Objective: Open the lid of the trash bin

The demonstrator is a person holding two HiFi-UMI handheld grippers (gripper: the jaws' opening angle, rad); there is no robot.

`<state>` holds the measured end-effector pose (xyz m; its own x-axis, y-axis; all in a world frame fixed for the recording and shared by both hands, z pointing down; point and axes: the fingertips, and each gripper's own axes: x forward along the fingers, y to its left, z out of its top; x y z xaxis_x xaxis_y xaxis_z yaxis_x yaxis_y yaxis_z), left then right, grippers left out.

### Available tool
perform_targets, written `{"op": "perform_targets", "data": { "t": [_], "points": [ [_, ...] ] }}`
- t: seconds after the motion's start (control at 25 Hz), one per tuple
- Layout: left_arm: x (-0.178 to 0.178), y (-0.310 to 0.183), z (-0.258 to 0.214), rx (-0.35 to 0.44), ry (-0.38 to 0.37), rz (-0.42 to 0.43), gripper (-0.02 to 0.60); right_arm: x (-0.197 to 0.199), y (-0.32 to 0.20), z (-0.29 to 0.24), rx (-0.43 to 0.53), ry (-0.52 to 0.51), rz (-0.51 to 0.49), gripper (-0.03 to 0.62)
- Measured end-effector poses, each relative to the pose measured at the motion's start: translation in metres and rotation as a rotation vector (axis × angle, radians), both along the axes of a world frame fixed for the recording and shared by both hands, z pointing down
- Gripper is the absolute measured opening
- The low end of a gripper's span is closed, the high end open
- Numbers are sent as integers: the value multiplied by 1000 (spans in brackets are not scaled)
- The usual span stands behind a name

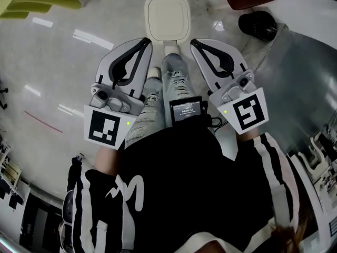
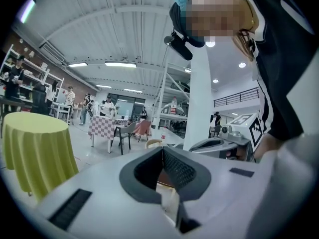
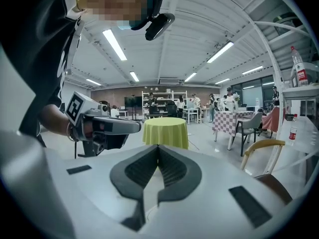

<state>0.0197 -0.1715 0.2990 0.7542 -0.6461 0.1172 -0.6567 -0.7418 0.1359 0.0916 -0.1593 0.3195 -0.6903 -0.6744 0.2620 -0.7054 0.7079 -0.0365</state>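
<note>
Premises: a large open hall with a glossy pale floor (image 1: pixel 58 62). In the gripper views it has exposed ceiling beams, strip lights and shelving. A round table under a yellow-green cloth (image 3: pixel 165 131) stands well apart from the person, and its cloth also shows at the upper left of the head view. A checkered table (image 3: pixel 232 119) and several people stand further back. The trash bin (image 1: pixel 167 21) stands on the floor at the top centre of the head view, directly ahead of the person's feet. Its cream, rounded-square lid (image 1: pixel 166 12) lies shut and flat. The left gripper (image 1: pixel 146 42) and right gripper (image 1: pixel 194 42) are held either side of the person's legs, near the bin's near edge but apart from it. In each gripper's own view the ribbed pads meet at the tips with nothing between them, so both are closed and empty. Assessment: the lid looks like thin moulded plastic, so it is probably light, stiff and smooth enough to slip under a pad. A tab projects at its far edge, likely the hinge. The near rim therefore appears the best place to hook or pinch and lift. The polished floor may let a light bin slide if pushed.
</note>
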Motion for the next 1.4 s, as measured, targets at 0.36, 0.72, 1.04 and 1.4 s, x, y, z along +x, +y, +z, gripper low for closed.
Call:
{"op": "perform_targets", "data": {
  "t": [0.36, 0.72, 1.04, 1.4],
  "points": [
    [4, 0, 25, -39, -10, 10, 11, -2, 1, 35, -38, 22, -12, 11],
    [5, -4, 45, -61, -9, -6, 11, -4, 5, 66, -70, 57, -40, 11],
    [3, -4, 59, -85, -11, -24, 10, -9, 7, 91, -98, 86, -74, 11],
    [1, -13, 64, -79, -4, -33, 11, -16, 8, 115, -125, 120, -102, 11]
  ]
}}
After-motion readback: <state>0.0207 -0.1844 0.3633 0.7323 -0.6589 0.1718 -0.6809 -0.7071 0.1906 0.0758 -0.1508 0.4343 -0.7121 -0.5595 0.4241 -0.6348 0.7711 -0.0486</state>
